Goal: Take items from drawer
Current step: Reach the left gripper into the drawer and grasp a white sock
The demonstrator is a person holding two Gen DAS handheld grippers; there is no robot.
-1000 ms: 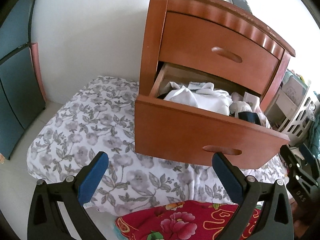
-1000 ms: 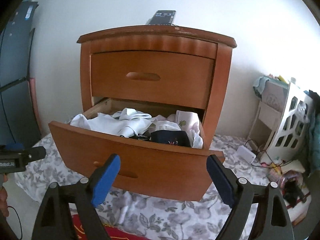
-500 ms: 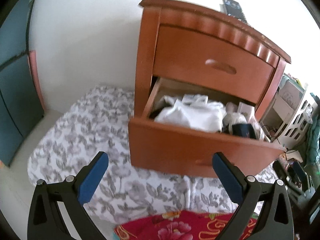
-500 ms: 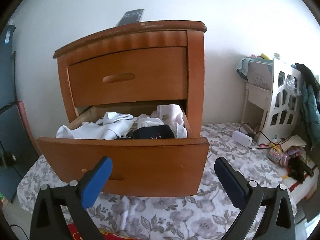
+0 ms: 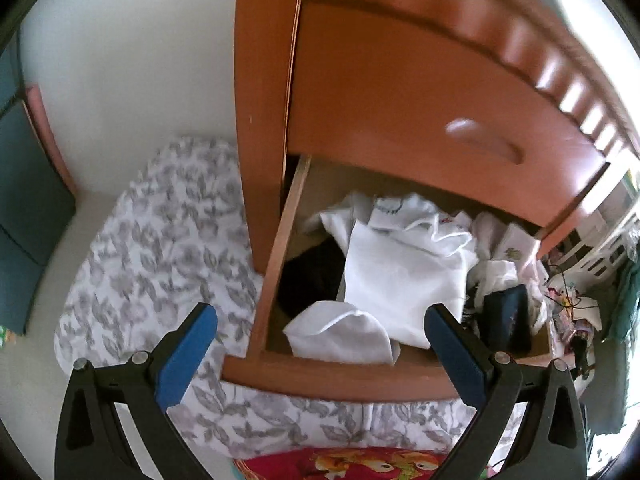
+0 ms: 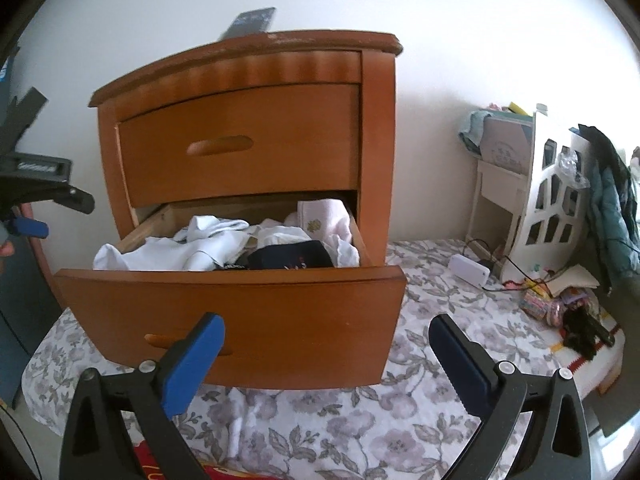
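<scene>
A brown wooden nightstand has its lower drawer (image 6: 240, 308) pulled out, full of clothes. White garments (image 5: 400, 268) fill the drawer's middle and left, with a dark folded item (image 5: 506, 316) at the right and a black cloth (image 5: 308, 276) at the left. In the right wrist view I also see a pink folded cloth (image 6: 324, 216) at the back. My left gripper (image 5: 318, 340) hangs open just above the drawer's front edge (image 5: 340, 376), over the white garments. My right gripper (image 6: 326, 344) stands open in front of the drawer, nothing between its fingers.
The nightstand stands on a grey floral sheet (image 6: 420, 328). A red flowered cloth (image 5: 360, 462) lies near me. At the right are a white openwork rack (image 6: 556, 208), a white box with cables (image 6: 470, 268) and small clutter. A dark panel (image 5: 24, 208) stands at the left. A dark remote (image 6: 252, 22) lies on top.
My left gripper has come forward and tilted down over the open drawer. My right gripper's jaws have widened and it has shifted a little to the right.
</scene>
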